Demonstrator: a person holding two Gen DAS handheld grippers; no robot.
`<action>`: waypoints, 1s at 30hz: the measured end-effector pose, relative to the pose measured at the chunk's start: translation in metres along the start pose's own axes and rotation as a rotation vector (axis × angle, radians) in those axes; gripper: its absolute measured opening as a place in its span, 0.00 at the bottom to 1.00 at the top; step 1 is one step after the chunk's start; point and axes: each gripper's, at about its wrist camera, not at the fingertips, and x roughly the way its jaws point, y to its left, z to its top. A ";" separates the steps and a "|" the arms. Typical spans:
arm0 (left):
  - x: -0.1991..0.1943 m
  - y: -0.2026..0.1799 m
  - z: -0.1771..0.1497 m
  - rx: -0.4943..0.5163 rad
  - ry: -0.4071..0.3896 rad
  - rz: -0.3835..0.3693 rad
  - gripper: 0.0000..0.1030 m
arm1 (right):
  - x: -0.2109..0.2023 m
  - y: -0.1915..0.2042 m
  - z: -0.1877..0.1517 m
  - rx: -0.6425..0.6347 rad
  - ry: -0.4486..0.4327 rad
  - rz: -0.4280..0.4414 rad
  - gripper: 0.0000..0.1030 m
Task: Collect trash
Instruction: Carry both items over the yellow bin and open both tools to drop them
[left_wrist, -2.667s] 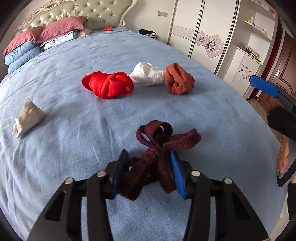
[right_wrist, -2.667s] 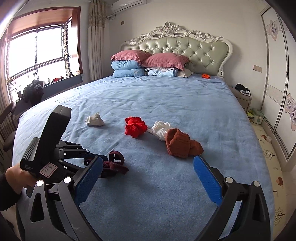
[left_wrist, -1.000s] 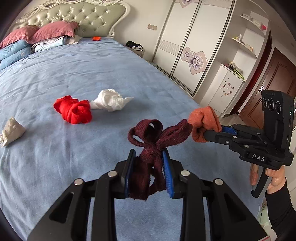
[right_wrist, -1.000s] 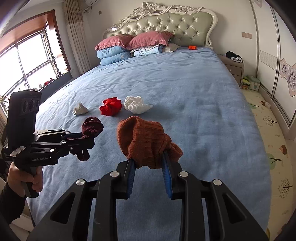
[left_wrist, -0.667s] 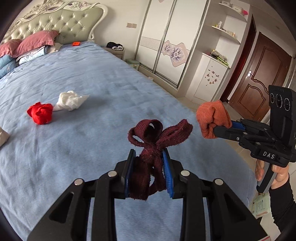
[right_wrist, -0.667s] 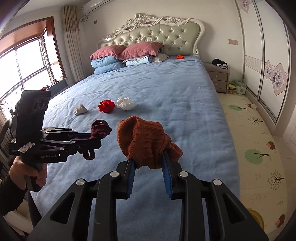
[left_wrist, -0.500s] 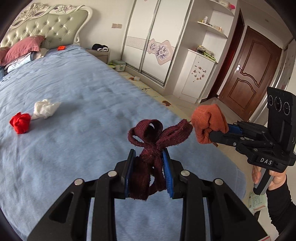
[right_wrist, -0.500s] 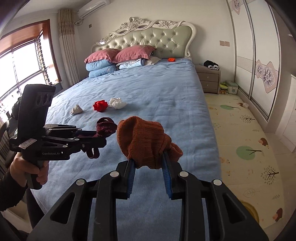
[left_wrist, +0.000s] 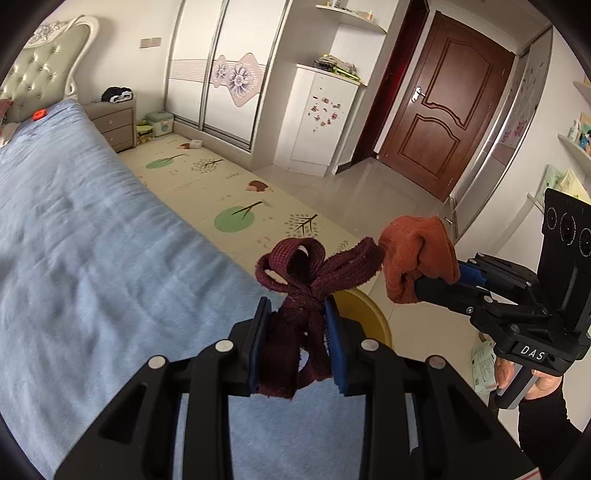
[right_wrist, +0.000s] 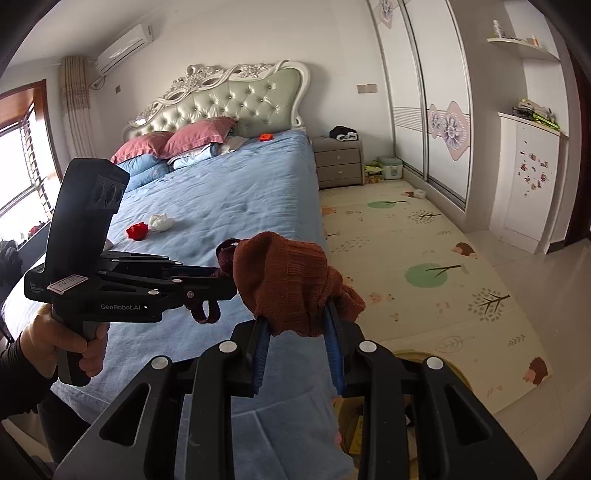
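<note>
The left gripper is clenching the knotted dark maroon knit rag and the right gripper is gripping the bunched rust-orange knit cloth — both are swinging away from the blue-covered bed, now hanging past its foot corner over a round yellow bin, whereas earlier they hung above the mattress.

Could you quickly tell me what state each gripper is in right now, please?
Left gripper: shut on the maroon knitted rag.
Right gripper: shut on the rust-orange knitted rag.
</note>
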 end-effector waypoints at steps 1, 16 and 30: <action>0.009 -0.008 0.002 0.007 0.010 -0.011 0.29 | -0.004 -0.007 -0.004 0.012 -0.002 -0.009 0.27; 0.126 -0.087 0.010 0.056 0.215 -0.114 0.29 | -0.036 -0.107 -0.067 0.195 0.026 -0.147 0.27; 0.180 -0.113 0.011 0.075 0.345 -0.101 0.30 | -0.030 -0.146 -0.110 0.266 0.068 -0.186 0.28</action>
